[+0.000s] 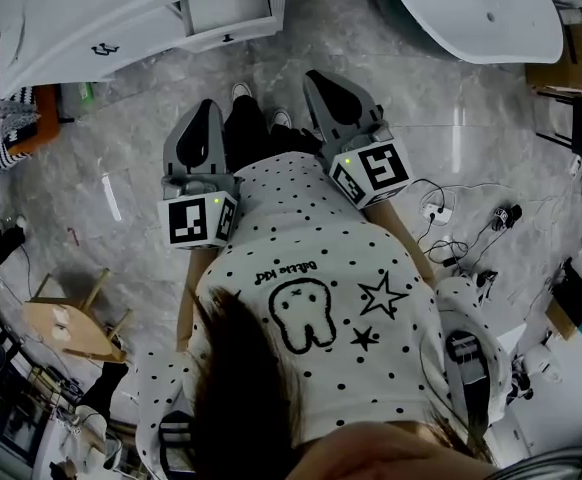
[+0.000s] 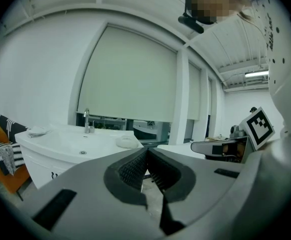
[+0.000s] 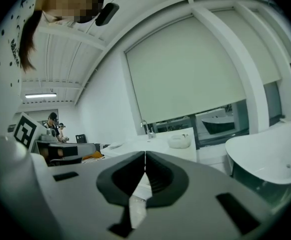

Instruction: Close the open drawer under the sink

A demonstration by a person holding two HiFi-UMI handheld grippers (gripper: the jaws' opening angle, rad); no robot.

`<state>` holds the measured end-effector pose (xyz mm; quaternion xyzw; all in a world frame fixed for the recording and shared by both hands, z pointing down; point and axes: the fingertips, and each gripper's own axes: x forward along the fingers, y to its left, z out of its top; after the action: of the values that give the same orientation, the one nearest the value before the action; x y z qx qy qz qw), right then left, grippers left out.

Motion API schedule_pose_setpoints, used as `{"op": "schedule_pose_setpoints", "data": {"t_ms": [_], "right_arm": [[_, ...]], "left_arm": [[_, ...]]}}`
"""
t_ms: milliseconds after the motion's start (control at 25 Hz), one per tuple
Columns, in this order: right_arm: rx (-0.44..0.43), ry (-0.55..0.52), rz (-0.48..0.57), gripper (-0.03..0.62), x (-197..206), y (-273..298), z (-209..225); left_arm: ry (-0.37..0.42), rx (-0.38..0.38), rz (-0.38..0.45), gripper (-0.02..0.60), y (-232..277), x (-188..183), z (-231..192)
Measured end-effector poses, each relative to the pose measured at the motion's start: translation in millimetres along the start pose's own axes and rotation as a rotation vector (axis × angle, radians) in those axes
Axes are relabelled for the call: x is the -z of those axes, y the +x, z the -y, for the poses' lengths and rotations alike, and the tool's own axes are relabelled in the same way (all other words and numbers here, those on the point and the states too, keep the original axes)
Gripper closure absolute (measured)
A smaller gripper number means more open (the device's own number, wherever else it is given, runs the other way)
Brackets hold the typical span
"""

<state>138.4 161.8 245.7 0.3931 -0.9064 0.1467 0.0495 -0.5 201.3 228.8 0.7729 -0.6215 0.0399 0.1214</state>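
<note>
Your left tongs and right tongs sit side by side over the grey marble floor. They point toward the white cabinet, whose drawer stands open, well apart from them.

Glossy white sink, shiny metal tap, polished grey marbled floor; left claw matt grey plastic, its pads ribbed.

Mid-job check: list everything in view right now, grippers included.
sink cabinet: one, white, top left of head view
drawer: one, white, open under the sink
faucet: one, metal, on the sink
tub: one, white, top right
stool: one, wooden, floor at left
cables: several, black and white, floor at right
floor: one, grey marble, underfoot
left gripper: one, grey, person's left, shut, empty
right gripper: one, grey, person's right, shut, empty
shirt: one, white with black dots, on the person
</note>
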Motion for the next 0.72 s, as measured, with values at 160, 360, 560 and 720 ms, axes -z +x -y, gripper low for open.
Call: {"op": "schedule_pose_setpoints", "data": {"t_ms": [160,360,560,720], "right_arm": [[0.008,0.014,-0.009,0.579,2.1,4.0,2.2],[0.013,0.019,-0.040,0.579,6.3,14.6,-0.1],[0.033,0.012,-0.064,0.579,10.0,32.2,-3.5],[0.068,-0.004,-0.072,0.579,7.6,51.1,-1.9]], "left_arm": [[-0.009,0.004,-0.018,0.575,3.0,3.8,-3.4],[-0.017,0.022,-0.065,0.575,9.7,9.0,-9.2],[-0.045,0.033,-0.067,0.575,18.7,11.2,-29.0],[-0.054,0.060,-0.052,0.575,33.5,7.7,-47.6]]}}
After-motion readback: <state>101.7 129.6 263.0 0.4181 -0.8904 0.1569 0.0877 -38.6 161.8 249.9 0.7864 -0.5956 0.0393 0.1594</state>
